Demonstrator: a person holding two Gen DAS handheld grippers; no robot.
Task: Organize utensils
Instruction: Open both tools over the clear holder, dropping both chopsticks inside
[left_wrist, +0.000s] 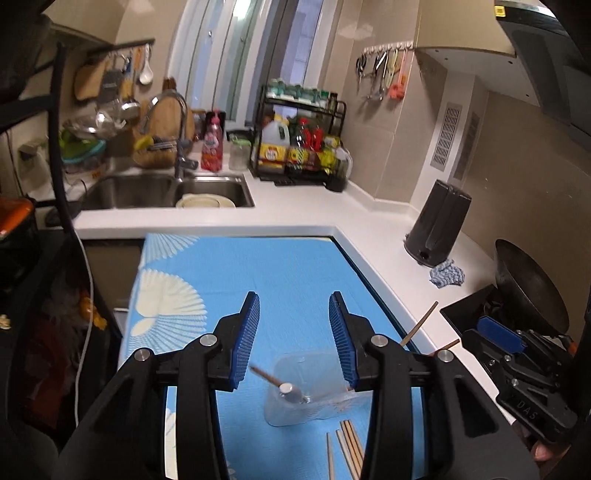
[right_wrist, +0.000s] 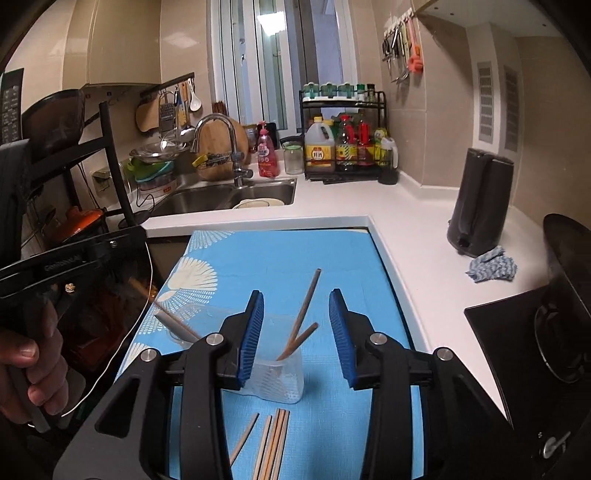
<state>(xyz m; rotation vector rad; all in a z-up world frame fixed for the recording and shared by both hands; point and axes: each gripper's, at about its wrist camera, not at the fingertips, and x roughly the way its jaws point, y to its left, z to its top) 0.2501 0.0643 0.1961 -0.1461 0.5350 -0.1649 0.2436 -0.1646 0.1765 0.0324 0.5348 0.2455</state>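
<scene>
Both the left gripper (left_wrist: 294, 336) and right gripper (right_wrist: 296, 334) are hanging released and empty; bumping the light clear cup (right_wrist: 275, 380) is risking tipping its two chopsticks (right_wrist: 301, 325) onto the table (right_wrist: 280, 258)

Steel sink (right_wrist: 207, 201), black kettle (right_wrist: 480, 206) (crumpled blue cloth (right_wrist: 491, 269) beside), condiment rack (right_wrist: 343, 136)

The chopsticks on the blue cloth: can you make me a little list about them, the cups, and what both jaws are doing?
loose chopsticks: lying flat in a bunch on the blue cloth
right cup: clear, upright, two chopsticks leaning inside
left cup: clear, holds one stick
left gripper: jaws open, nothing between
right gripper: jaws open, nothing gripped
</scene>
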